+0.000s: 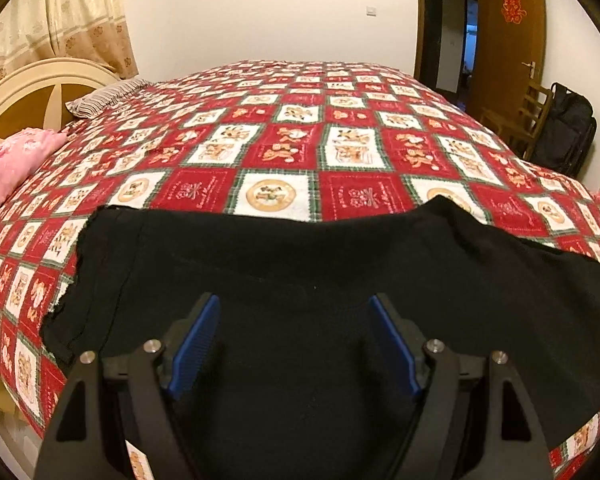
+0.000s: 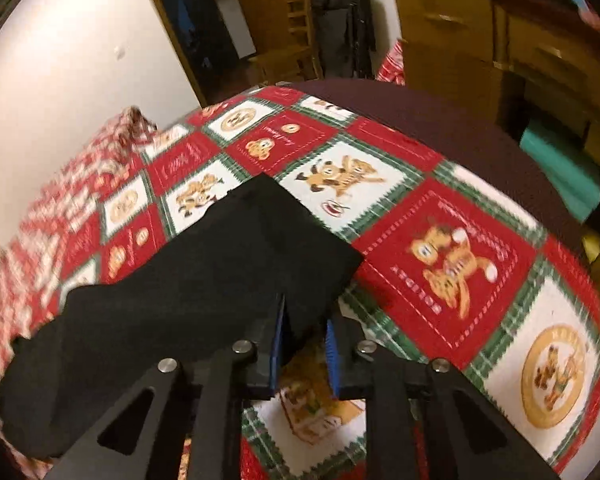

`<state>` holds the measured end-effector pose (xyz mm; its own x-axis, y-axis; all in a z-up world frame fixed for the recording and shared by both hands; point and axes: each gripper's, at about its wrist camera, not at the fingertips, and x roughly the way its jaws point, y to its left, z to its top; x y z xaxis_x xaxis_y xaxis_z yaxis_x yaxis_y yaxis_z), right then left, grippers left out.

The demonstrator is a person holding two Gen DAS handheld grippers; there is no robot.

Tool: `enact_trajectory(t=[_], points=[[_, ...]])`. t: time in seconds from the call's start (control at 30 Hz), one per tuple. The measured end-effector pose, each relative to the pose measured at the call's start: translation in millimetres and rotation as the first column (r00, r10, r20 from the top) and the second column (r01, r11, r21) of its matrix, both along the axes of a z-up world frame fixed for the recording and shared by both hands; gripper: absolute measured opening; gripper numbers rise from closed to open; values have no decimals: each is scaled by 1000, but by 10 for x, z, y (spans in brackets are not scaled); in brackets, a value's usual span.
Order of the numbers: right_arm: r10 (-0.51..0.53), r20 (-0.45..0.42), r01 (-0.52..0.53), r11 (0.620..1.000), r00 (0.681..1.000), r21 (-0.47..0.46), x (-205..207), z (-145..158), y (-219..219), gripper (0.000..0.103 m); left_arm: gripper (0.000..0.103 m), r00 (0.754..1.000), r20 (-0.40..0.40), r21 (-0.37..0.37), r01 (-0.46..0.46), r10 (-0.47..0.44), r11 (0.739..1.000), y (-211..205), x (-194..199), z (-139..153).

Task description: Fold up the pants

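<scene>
Black pants (image 1: 300, 248) lie spread on a red, white and green patterned bedspread (image 1: 284, 136). My left gripper (image 1: 294, 304) hovers just over the middle of the cloth, its blue pads wide apart with nothing pinched. In the right wrist view one end of the pants (image 2: 204, 280) runs from the lower left toward the centre. My right gripper (image 2: 306, 312) stands at that end's near corner, jaws drawn close with a fold of black cloth between the blue pads. The bedspread (image 2: 460, 256) shows below and to the right.
A pink pillow (image 1: 12, 168), a striped pillow (image 1: 104, 98) and a cream headboard (image 1: 28, 92) are at the left. A wooden chair (image 1: 516, 120) and black bag (image 1: 568, 132) stand by the door. A wooden cabinet (image 2: 480, 40) and dark brown blanket (image 2: 440, 120) border the bed's end.
</scene>
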<state>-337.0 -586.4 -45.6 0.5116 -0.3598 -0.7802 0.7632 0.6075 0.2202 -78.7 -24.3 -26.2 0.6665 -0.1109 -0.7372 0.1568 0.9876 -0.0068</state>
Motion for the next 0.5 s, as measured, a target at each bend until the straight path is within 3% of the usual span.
enact_trajectory(t=[0.13,0.17,0.23,0.37,0.5], points=[[-81,131,72,995,988,73,-241,56,-58,34,79,1000,-11,-16,0,0,1000,-7,19,-17],[-91,173,73,992,981,106,-271,70,-53,49,79,1000,-12,-23,3,-4,1000,-15,22,-13],[-86,183,62,990,979,129,-230,54,-17,70,79,1000,-13,-32,9,-10,999,-44,28,-4],[-55,142,38,992,988,122,-32,-22,65,70,79,1000,-5,-31,30,-30,999,-98,5,12],[-32,64,31,999,997,15,163,-34,149,70,79,1000,-4,-30,30,-30,999,-84,-6,12]])
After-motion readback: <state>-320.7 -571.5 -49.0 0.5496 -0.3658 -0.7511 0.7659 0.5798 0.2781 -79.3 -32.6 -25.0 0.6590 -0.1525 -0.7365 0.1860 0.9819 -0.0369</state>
